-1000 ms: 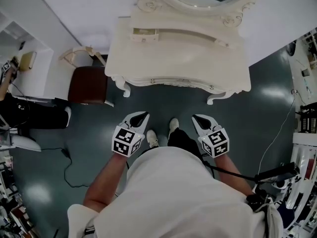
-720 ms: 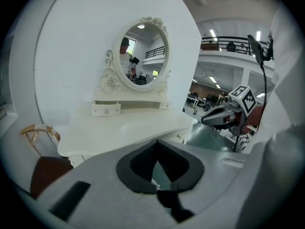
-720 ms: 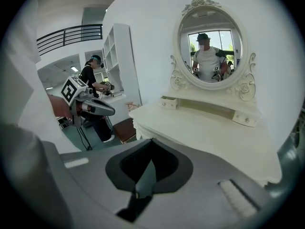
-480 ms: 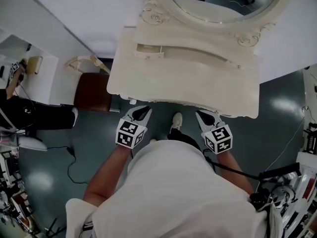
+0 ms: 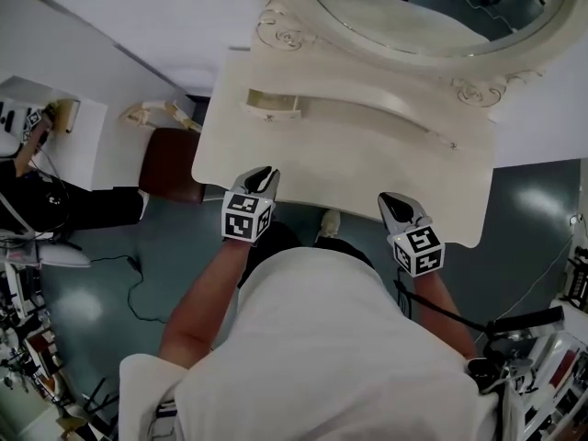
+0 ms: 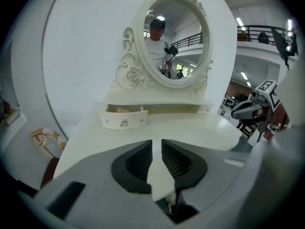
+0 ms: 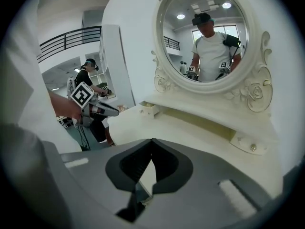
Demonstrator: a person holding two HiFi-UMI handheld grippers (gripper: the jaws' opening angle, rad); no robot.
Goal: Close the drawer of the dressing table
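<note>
The cream dressing table (image 5: 367,168) stands in front of me under its oval mirror (image 5: 432,16). On its raised back shelf the small left drawer (image 5: 273,106) is pulled out; in the left gripper view the drawer (image 6: 124,119) shows its front knob and an open gap behind. The small right drawer (image 7: 251,144) sits flush. My left gripper (image 5: 260,180) hovers over the table's front edge, well short of the drawer. In its own view the left gripper (image 6: 157,144) is opening, with a narrow gap and nothing between the jaws. My right gripper (image 5: 397,205) is at the front right, and its tips (image 7: 151,142) meet.
A chair with a dark red seat (image 5: 167,163) stands left of the table. Another person (image 5: 41,205) sits at the far left by a white desk (image 5: 32,108). A cable (image 5: 124,269) lies on the grey floor. Equipment stands at the lower right (image 5: 524,324).
Both grippers have travelled forward from above the floor to the table's front edge, and the table now fills more of the head view.
</note>
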